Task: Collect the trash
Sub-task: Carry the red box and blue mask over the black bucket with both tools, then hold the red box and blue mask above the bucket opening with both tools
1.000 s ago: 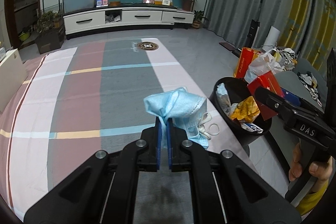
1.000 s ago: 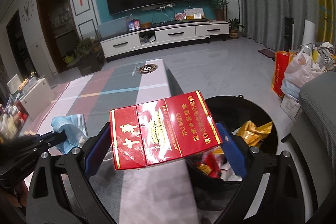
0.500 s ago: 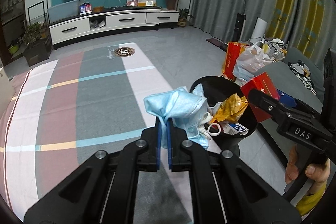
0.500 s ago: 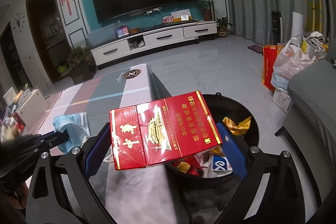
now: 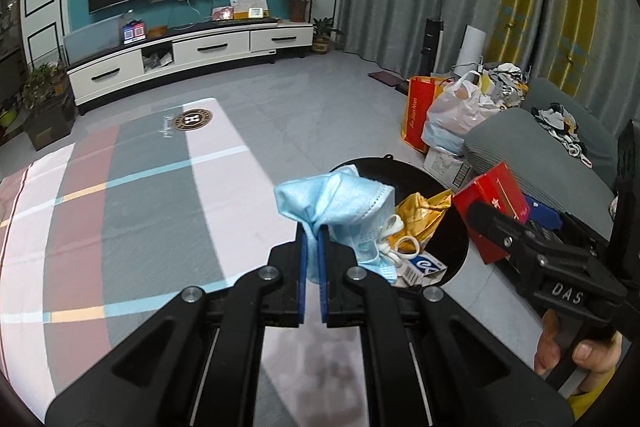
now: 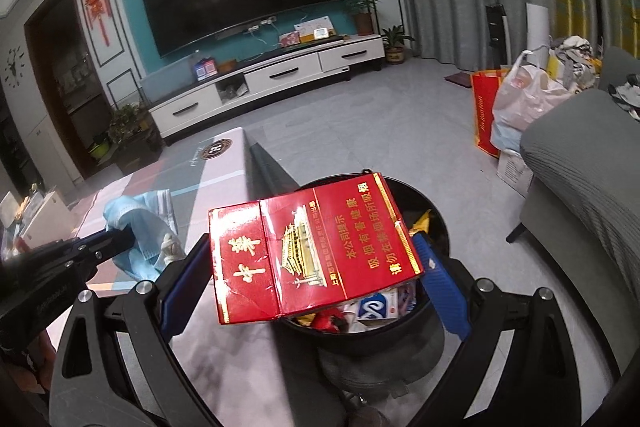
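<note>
A long counter (image 5: 132, 211) covered in a cloth of pink, grey and white bands runs toward the television wall. Just off its near right edge stands a round black trash bin (image 6: 436, 227) on the floor, already holding a gold foil wrapper (image 5: 424, 215), a small blue-and-white carton (image 5: 422, 265) and other scraps. A grey sofa (image 6: 580, 163) sits to the right of the bin, with bags piled beyond it.

The right hand-held gripper (image 6: 316, 267) is clamped across a red cigarette pack (image 6: 312, 247) with gold lettering, its blue pads pressing on the pack's two short ends. The pack lies nearly flat and hangs partly over the bin's left rim, partly over the counter edge.

The left hand-held gripper (image 5: 312, 247) has its blue pads drawn together on a crumpled light blue face mask (image 5: 336, 199), whose white ear loops (image 5: 394, 235) dangle to the right. In the left wrist view the mask sits at the bin's near left rim; in the right wrist view it appears over the counter, left of the pack.
</note>
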The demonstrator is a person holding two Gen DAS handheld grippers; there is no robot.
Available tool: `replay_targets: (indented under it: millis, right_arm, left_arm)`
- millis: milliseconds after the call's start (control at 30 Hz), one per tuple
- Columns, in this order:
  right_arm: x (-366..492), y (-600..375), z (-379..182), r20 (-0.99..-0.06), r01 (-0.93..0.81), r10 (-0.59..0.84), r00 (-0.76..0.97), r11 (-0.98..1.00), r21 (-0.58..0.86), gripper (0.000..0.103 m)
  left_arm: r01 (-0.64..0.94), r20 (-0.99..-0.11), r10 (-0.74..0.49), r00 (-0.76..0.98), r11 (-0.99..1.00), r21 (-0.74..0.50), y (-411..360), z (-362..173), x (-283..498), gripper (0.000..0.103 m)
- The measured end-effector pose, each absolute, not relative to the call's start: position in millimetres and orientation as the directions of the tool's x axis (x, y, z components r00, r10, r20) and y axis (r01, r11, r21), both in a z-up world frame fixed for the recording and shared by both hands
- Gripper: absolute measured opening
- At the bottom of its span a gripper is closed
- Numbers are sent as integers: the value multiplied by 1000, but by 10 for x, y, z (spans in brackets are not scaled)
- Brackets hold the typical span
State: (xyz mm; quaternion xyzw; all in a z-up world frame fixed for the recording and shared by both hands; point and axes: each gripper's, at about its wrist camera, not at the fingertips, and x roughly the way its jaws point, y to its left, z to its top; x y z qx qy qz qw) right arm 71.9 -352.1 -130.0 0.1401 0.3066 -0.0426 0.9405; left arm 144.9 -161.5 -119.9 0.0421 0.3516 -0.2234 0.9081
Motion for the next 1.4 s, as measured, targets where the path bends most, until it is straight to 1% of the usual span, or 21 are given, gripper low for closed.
replay_targets:
  millis: [633,1000,1400]
  right_arm:
    - [801,-3926,-1518,-638,286,-68,767,927,244,94]
    - [880,-4075,-1635,-667,323,-80,741,913,249,94]
    - [932,-4115,-1675,-680,337,-82,728,907,251,94]
  left_arm:
    - [504,-695,-396,600,862,-55,-2318,-1420,1787,6]
    - [508,-730,-384,565,859,-58,-2469,-1612,1916,6]
    - [507,-748,-370,551,860,-52,-2564,-1675,1990,6]
